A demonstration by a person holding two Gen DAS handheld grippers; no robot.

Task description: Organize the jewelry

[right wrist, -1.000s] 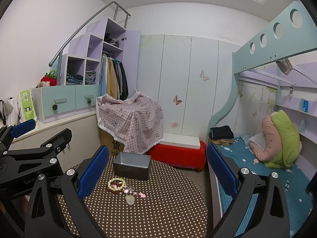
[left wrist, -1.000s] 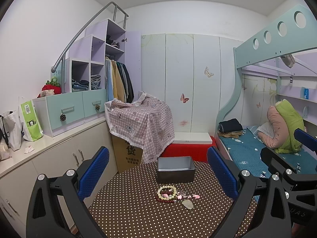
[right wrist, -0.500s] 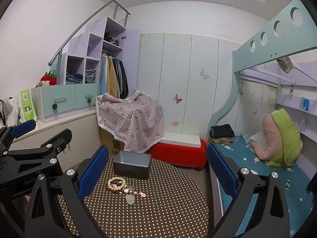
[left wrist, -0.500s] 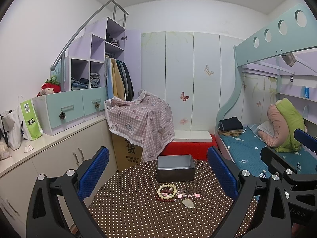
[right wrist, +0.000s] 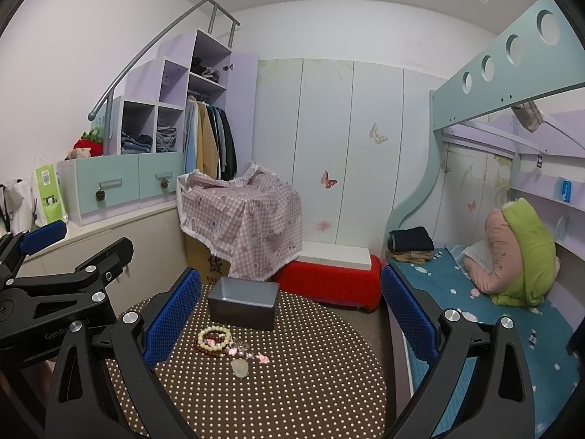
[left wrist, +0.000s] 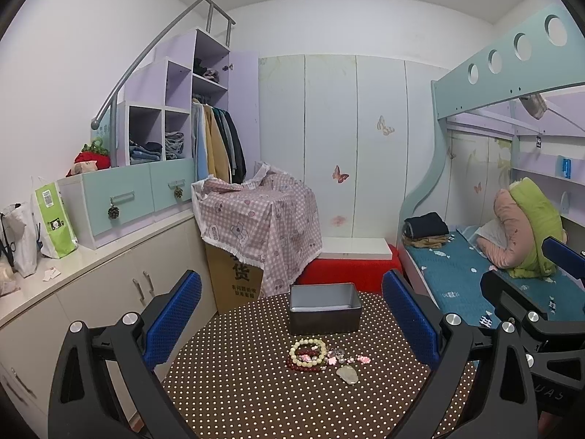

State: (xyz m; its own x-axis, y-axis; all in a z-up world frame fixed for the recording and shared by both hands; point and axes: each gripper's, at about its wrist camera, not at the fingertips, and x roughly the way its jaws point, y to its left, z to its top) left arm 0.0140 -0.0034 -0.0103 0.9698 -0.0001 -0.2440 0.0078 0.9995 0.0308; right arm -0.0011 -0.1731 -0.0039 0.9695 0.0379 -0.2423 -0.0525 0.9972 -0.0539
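Jewelry sits in a little heap on the round brown table with white polka dots [left wrist: 237, 395]: a cream beaded bracelet [left wrist: 308, 352] lying on a dark red beaded one [left wrist: 297, 365], some small pink bits [left wrist: 360, 359] and what looks like a pale green stone pendant [left wrist: 347, 374], though it's tiny so hard to say. Just behind the heap is a grey rectangular metal box [left wrist: 324, 308], open on top. Both the left gripper [left wrist: 291, 323] and the right gripper [right wrist: 290, 320] hang above the table, blue-padded jaws spread wide, nothing in them.
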